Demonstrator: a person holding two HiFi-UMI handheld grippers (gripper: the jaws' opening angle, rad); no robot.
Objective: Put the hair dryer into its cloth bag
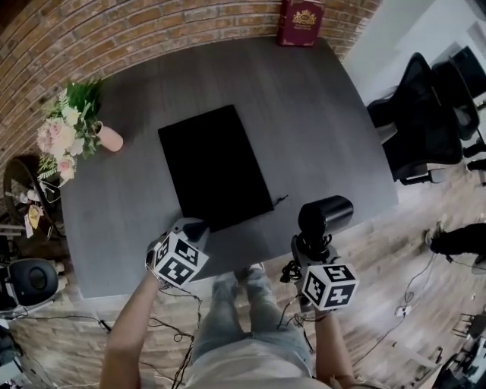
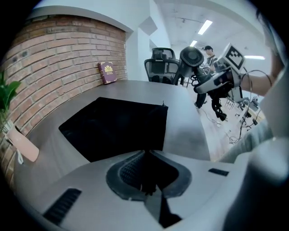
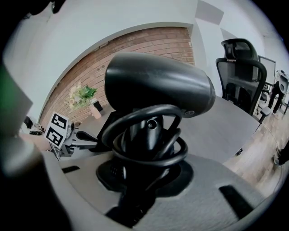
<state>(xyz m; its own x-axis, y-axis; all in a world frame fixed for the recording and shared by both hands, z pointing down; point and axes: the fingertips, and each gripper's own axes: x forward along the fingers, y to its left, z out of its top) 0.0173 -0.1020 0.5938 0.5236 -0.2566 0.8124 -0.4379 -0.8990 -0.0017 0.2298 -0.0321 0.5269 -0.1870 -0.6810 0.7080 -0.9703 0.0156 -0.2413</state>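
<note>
At the near edge of one dark grey table point(image 1: 326, 137), two hand-held grippers are seen, each topped by a marker cube. One black cloth bag point(image 1: 214, 167) is laid flat at the middle of the tabletop, a short drawstring showing at its near right corner. The left gripper point(image 1: 191, 225) is set at the bag's near left corner. Its jaws are drawn almost together, and a fold of the bag's black edge appears to be pinched between them.

One black hair dryer point(image 1: 325, 215) is held off the table, in the air just beyond the near right side of the tabletop and clear of the bag. It is gripped by its handle in the right gripper point(image 1: 313, 247), whose jaws are closed part-way on it. The dryer's barrel is carried uppermost, and its cord point(image 3: 149, 135) is looped in several turns around the handle, just above the jaws.

One maroon book point(image 1: 301, 21) is stood against the brick wall point(image 1: 114, 38) at the far edge of the table. One bouquet point(image 1: 70, 129) of pink and white flowers in a pink vase point(image 1: 109, 138) is placed at the table's left edge, well apart from the bag. At least two black office chairs point(image 1: 425, 121) are parked to the right of the table. Loose cables are spread over the wooden floor point(image 1: 395, 258). Nothing lies on the tabletop between the dryer and the bag.
</note>
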